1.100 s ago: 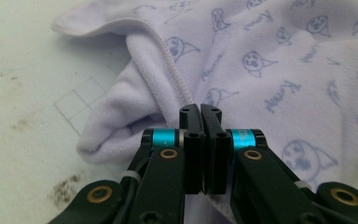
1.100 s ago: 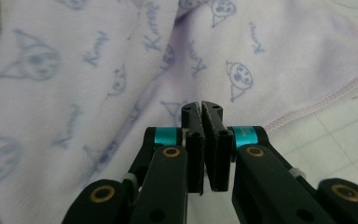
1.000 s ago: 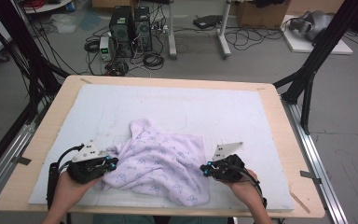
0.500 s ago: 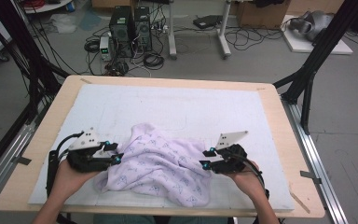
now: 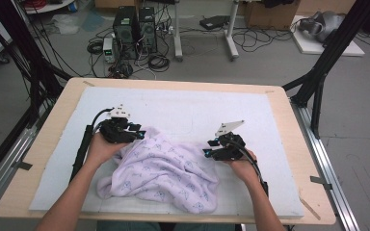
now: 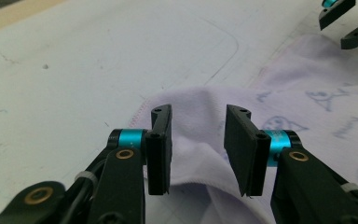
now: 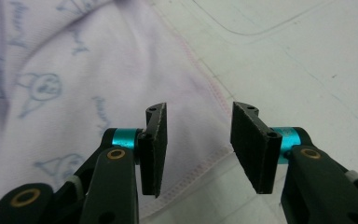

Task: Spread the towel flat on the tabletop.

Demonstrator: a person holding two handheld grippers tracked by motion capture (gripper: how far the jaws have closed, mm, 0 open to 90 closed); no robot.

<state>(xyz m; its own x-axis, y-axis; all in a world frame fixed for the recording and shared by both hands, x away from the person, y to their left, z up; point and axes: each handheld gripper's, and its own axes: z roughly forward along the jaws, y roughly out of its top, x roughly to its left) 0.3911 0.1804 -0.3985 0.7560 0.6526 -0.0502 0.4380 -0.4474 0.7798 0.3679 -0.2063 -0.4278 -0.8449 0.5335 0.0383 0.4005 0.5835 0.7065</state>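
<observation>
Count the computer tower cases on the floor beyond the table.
2. Two black computer towers stand side by side on the floor past the table's far edge: the left tower and the right tower. Others may be hidden.

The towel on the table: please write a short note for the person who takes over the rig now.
Left claw: open, jaws on either side of a raised fold at the towel edge, not closed on it.
Right claw: open, over the stitched hem at the towel's opposite side, gripping nothing.
Towel: crumpled on the white mat, near the front edge, between both claws.
Done: both claws are placed at the cloth.
Left: probably close each claw on its edge, then spread the towel flat.
</observation>
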